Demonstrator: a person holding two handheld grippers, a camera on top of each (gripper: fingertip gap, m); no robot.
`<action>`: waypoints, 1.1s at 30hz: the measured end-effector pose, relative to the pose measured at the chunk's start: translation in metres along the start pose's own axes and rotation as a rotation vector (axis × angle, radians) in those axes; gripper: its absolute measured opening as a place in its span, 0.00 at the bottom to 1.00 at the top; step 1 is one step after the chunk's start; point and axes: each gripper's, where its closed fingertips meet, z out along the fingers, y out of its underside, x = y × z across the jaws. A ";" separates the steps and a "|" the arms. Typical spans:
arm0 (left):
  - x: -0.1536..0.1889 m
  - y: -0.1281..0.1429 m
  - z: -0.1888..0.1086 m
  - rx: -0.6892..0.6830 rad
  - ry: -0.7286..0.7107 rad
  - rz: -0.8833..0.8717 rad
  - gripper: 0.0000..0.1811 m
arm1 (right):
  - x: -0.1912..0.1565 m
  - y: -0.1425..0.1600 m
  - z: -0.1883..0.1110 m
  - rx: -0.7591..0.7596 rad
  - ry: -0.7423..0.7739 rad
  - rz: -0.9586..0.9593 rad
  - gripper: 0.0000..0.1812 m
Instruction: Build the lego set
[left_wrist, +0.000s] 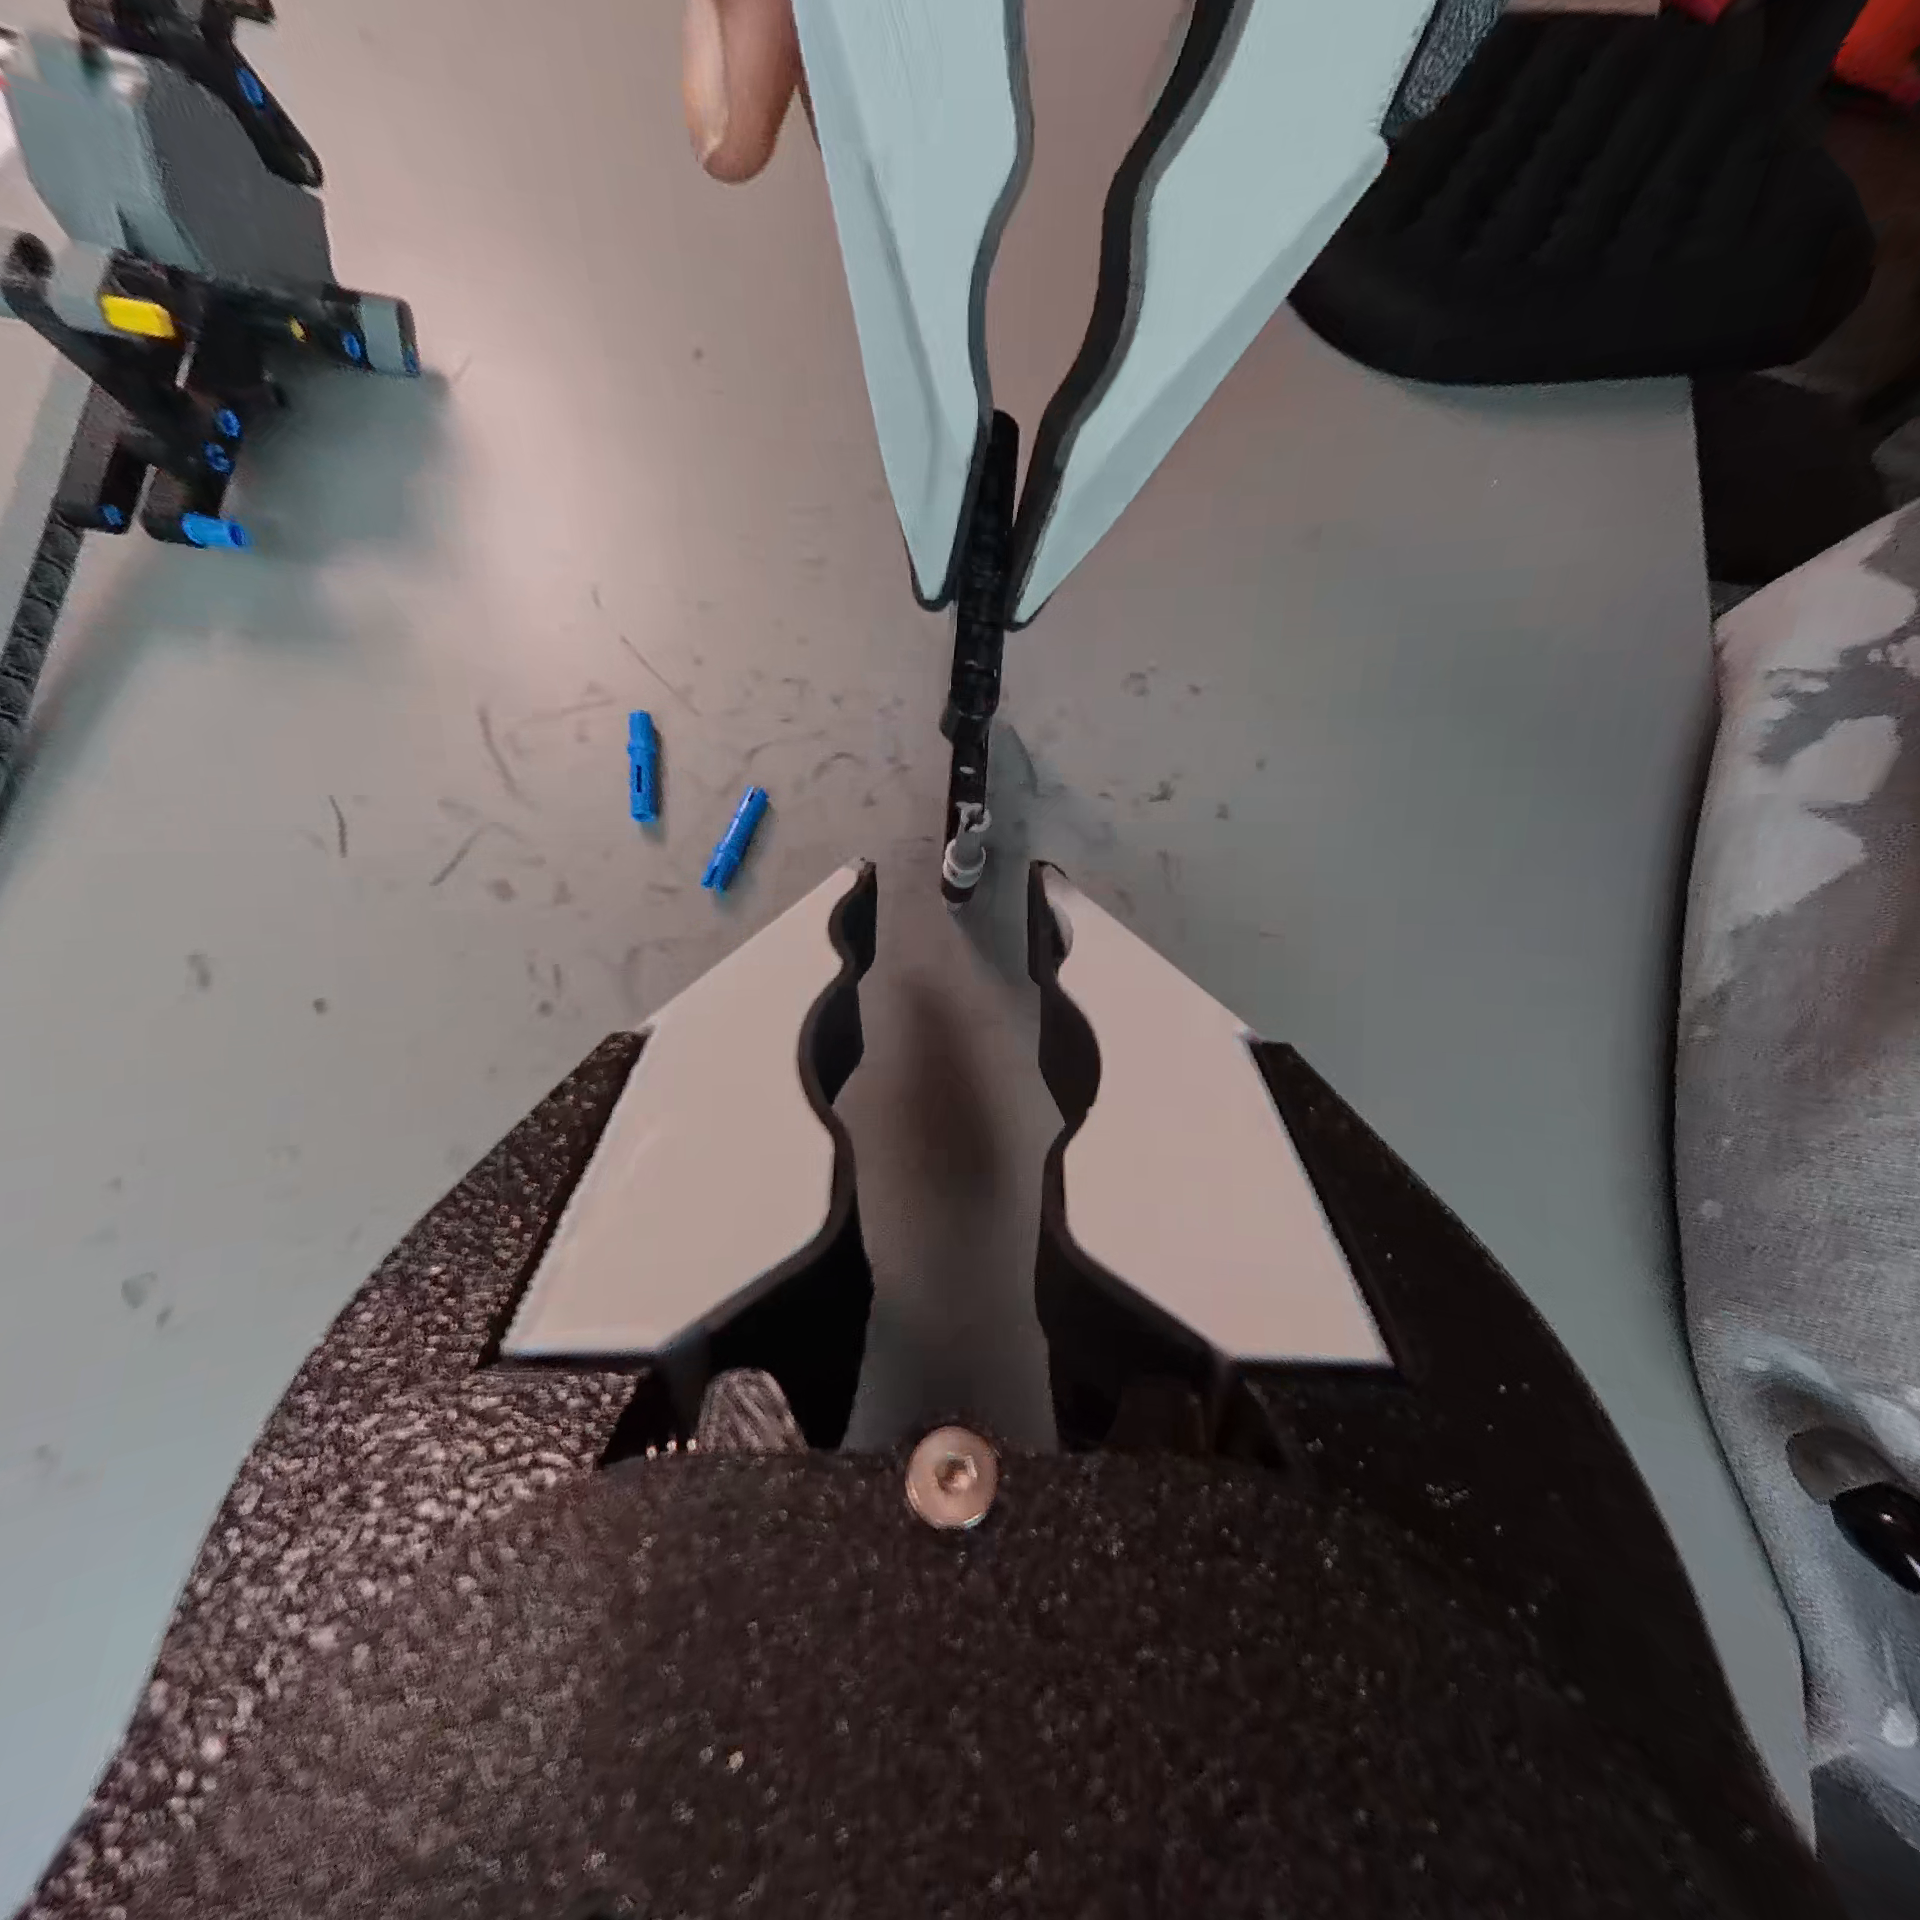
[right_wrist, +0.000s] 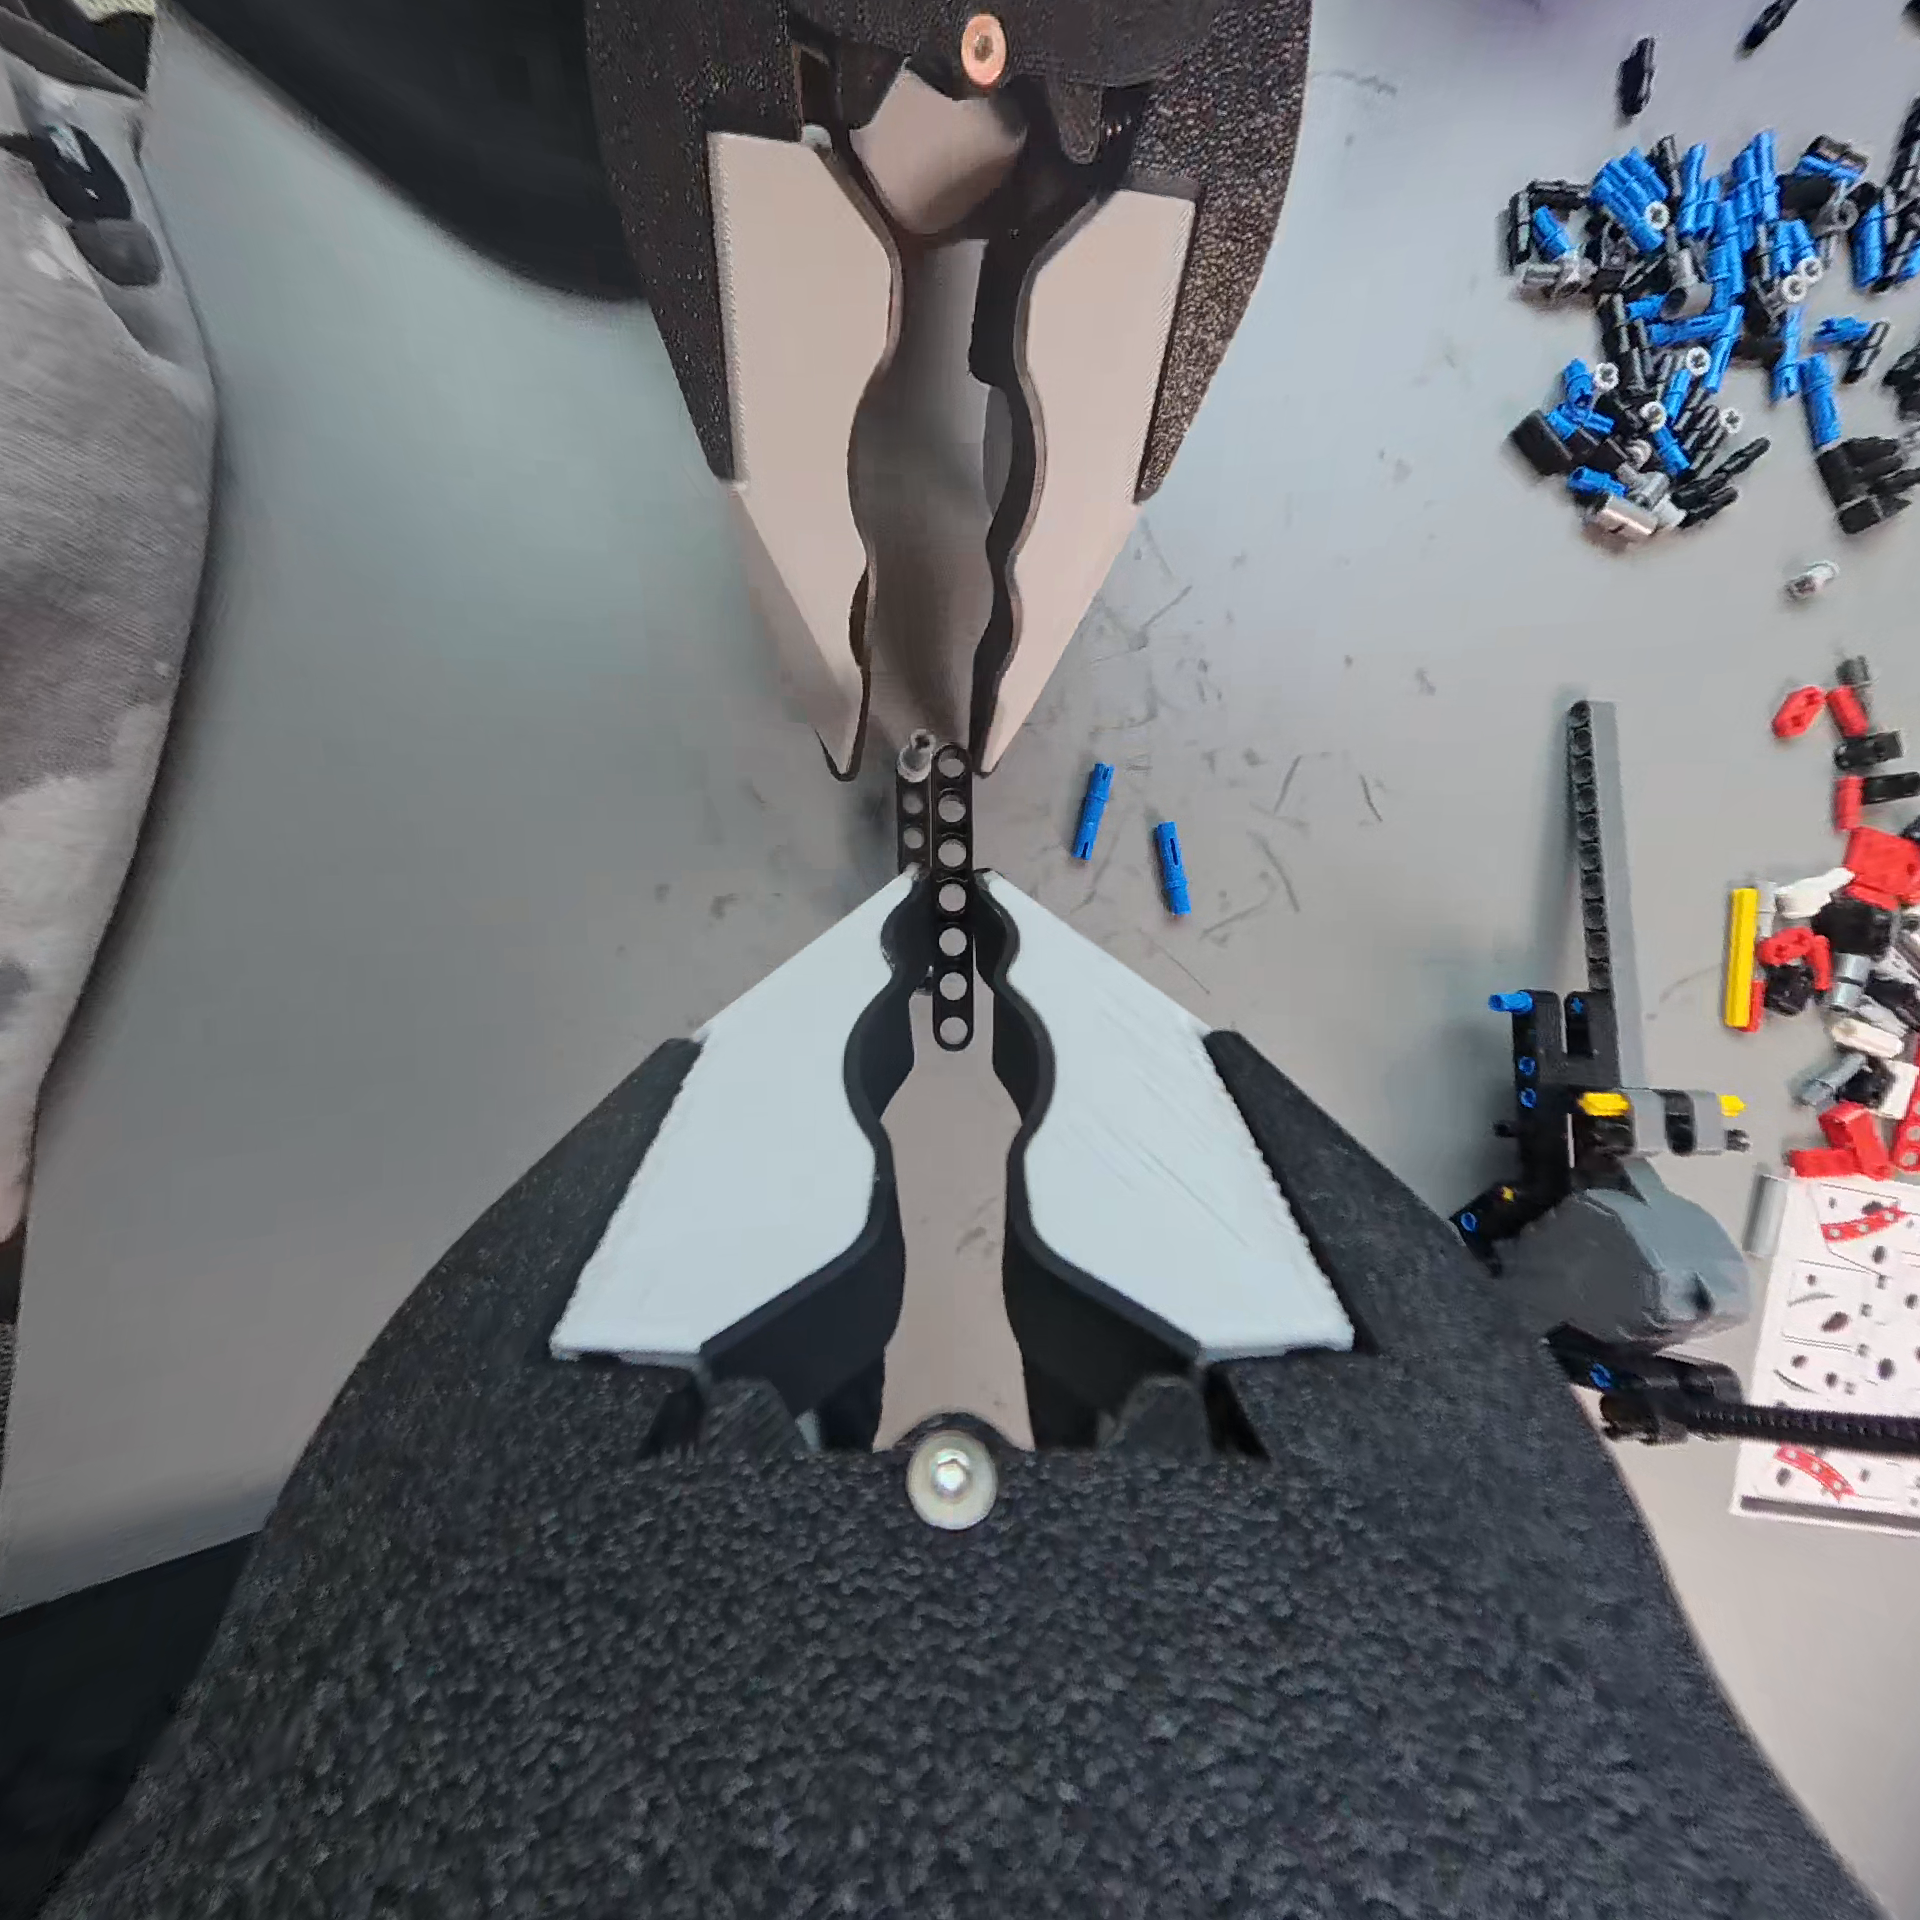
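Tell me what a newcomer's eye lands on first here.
First, the two grippers meeting tip to tip at mid-table: the right gripper is clamped on a black holed beam, and the left gripper stands open at its far end. Next, the heap of blue and black pieces at the right wrist view's upper right.

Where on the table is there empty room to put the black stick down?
Bare grey table lies left of the black holed beam, toward the table edge. Right is crowded: two blue pins, the half-built model and the pile of blue and black parts.
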 end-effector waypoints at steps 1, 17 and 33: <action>0.000 0.004 0.004 -0.031 -0.001 0.005 0.15 | -0.001 0.001 0.002 -0.001 -0.001 0.006 0.04; 0.001 0.009 0.017 -0.070 0.013 0.023 0.04 | -0.005 -0.003 0.012 -0.028 -0.046 0.069 0.04; 0.001 0.009 0.017 -0.069 0.005 0.033 0.04 | -0.006 0.001 0.012 -0.106 -0.072 0.084 0.04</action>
